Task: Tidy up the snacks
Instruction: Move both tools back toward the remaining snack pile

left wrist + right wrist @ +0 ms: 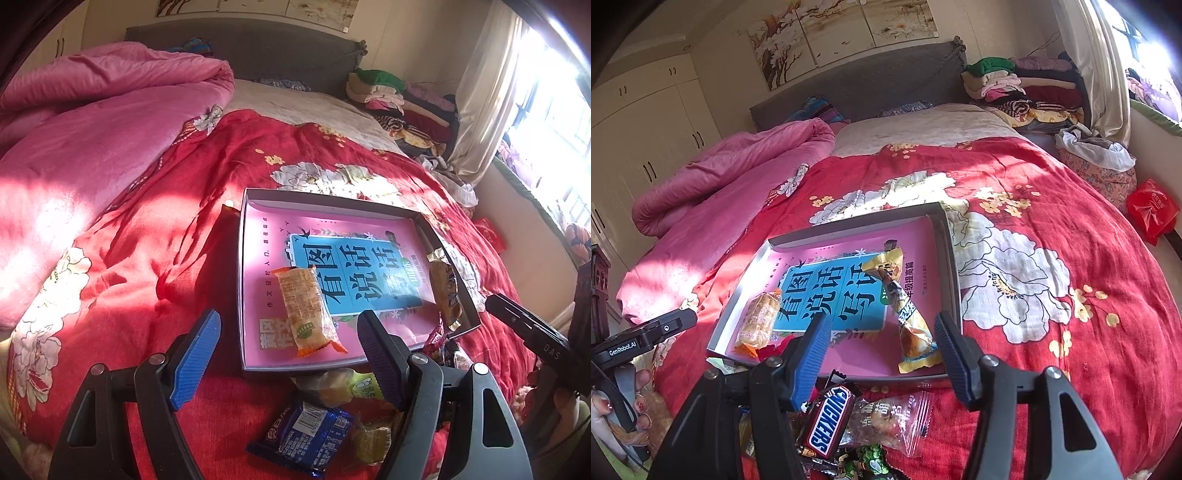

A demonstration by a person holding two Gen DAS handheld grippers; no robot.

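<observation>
A shallow grey tray (243,266) lined with a pink and blue printed sheet lies on the red flowered bedspread. An orange-wrapped snack (308,306) lies in the tray's near left part. My left gripper (289,317) hovers open just above and in front of it, pads apart from the wrapper. A long yellow snack (912,325) rests along the tray's right side (955,266). The right gripper (882,321) is open with this packet lying loose between its fingers. Loose snacks are piled before the tray: a Snickers bar (827,421), a clear bag (890,421) and a blue packet (303,439).
A bunched pink quilt (92,129) fills the bed's left side. Folded clothes (399,99) are stacked at the far right by the curtain. A red bag (1152,210) lies off the bed's right edge. A hand (613,410) holds the left gripper's handle.
</observation>
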